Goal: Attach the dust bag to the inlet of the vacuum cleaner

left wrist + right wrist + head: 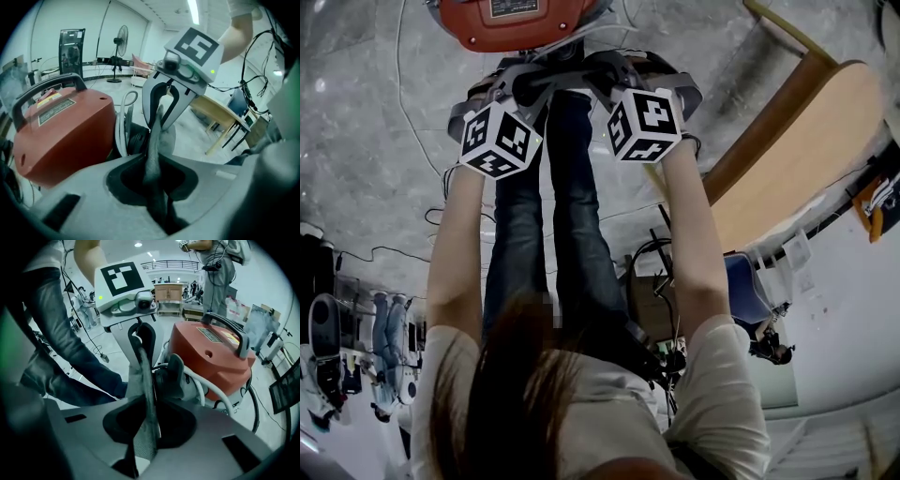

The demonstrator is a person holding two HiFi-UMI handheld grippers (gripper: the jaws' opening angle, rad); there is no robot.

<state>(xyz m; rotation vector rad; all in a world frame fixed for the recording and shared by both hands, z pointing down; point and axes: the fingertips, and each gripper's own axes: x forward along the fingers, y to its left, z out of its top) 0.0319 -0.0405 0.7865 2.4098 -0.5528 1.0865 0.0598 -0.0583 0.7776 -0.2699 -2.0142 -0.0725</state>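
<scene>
We see left gripper (157, 199) narrow, jaws clamped on edge of dust bag (152, 150). Right gripper (143, 439) likewise narrow, pinching opposite edge. Grey fabric runs taut between both. Bag sits just in front of red vacuum cleaner (506, 23), beside white hose (206, 387) at its base; whether bag touches vacuum we cannot tell. Floor (366, 122) spreads wide left of vacuum, thin cable (401, 94) crossing it. Wooden table (806, 141) at right, well apart. Person's legs (572, 216) close behind grippers.

Wooden table (811, 150) at right, blue chair (748, 286) near it. Standing fan (121, 41) far left. Grey speckled floor (356, 150).
</scene>
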